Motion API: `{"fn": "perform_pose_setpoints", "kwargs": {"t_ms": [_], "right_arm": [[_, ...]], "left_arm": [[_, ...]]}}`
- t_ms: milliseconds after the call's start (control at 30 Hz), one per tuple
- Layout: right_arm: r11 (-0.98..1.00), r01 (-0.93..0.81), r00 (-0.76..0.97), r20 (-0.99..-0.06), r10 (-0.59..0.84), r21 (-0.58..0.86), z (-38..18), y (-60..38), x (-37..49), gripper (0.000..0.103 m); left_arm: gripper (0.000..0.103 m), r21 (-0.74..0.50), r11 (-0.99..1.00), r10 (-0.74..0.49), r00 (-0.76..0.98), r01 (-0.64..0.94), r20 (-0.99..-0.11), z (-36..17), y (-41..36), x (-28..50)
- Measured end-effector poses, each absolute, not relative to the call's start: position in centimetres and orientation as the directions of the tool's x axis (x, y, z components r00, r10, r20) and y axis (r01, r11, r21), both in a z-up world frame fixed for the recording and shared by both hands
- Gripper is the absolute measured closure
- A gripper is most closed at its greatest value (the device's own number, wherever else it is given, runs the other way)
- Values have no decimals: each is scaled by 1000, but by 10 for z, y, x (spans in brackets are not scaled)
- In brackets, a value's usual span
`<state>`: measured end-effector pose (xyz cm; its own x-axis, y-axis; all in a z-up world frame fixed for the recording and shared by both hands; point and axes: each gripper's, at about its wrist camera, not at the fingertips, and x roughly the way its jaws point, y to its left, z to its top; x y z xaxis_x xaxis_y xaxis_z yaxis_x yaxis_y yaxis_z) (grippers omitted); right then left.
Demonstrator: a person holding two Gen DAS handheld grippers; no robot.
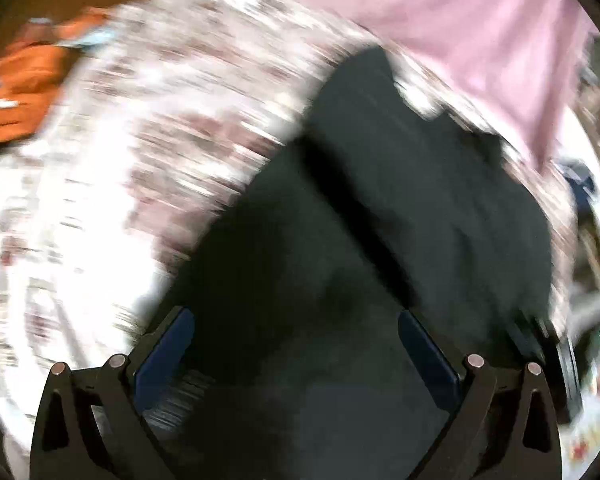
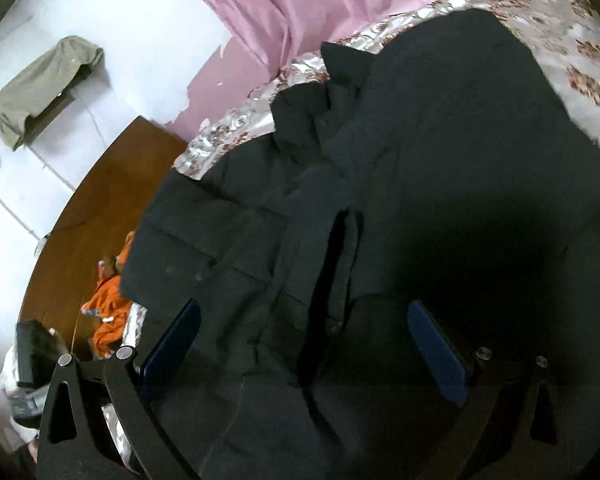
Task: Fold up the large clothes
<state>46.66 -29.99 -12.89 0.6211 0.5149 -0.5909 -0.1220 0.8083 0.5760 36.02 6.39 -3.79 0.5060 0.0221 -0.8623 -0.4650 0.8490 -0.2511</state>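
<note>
A large dark padded jacket (image 2: 420, 152) lies spread on a shiny flower-patterned bedspread (image 2: 580, 60), with a quilted part near the left and a fold down its middle. The right gripper (image 2: 304, 312) hovers over it with its blue pads (image 2: 436, 352) wide apart, nothing between them. The left wrist view is blurred by motion. There the same dark jacket (image 1: 400, 200) lies on the bedspread (image 1: 120, 160), and the left gripper (image 1: 296, 320) stands open above the cloth, holding nothing.
A pink sheet (image 2: 308, 4) hangs at the far side of the bed. An orange garment (image 2: 110, 316) lies by the brown wooden headboard (image 2: 100, 208). A drab cloth (image 2: 44, 84) drapes over a wall shelf. A dark device (image 2: 32, 356) sits at the lower left.
</note>
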Motion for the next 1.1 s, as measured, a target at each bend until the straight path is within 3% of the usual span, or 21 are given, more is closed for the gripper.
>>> {"fn": "perform_pose_setpoints", "kwargs": {"t_ms": [133, 167, 233, 267, 300, 367, 433, 467, 667, 933, 1100], "right_arm": [[863, -138, 669, -596, 444, 487, -130, -285, 461, 2], [864, -145, 672, -593, 444, 482, -129, -283, 460, 6], [874, -150, 662, -610, 436, 463, -129, -277, 462, 28], [873, -149, 644, -624, 443, 465, -130, -277, 464, 49], [879, -135, 627, -648, 433, 457, -133, -275, 465, 61], [894, -131, 636, -656, 407, 428, -131, -274, 464, 67], [896, -140, 641, -650, 407, 422, -128, -274, 461, 79], [890, -153, 650, -634, 418, 429, -124, -275, 459, 93], [904, -231, 739, -539, 404, 361, -82, -281, 437, 97], [967, -122, 905, -374, 201, 224, -14, -344, 416, 97], [982, -43, 893, -433, 121, 186, -27, -353, 432, 97]], "left_arm": [[0, -266, 752, 89, 493, -603, -866, -50, 109, 348], [0, -274, 738, 85, 488, -617, -869, -54, 117, 347], [0, -277, 722, 84, 478, -634, -874, -62, 128, 345], [0, -274, 722, 85, 475, -635, -876, -65, 130, 346], [0, -272, 724, 86, 474, -634, -876, -69, 138, 342], [0, -264, 730, 92, 473, -631, -876, -71, 142, 344], [0, -267, 738, 94, 485, -620, -869, -71, 146, 342], [0, -276, 740, 89, 497, -613, -863, -71, 144, 344], [0, -321, 764, 65, 560, -560, -826, -50, 143, 361], [0, -298, 870, 29, 644, -392, -764, -27, 106, 418], [0, -173, 947, 47, 649, -270, -759, -35, 55, 473]]}}
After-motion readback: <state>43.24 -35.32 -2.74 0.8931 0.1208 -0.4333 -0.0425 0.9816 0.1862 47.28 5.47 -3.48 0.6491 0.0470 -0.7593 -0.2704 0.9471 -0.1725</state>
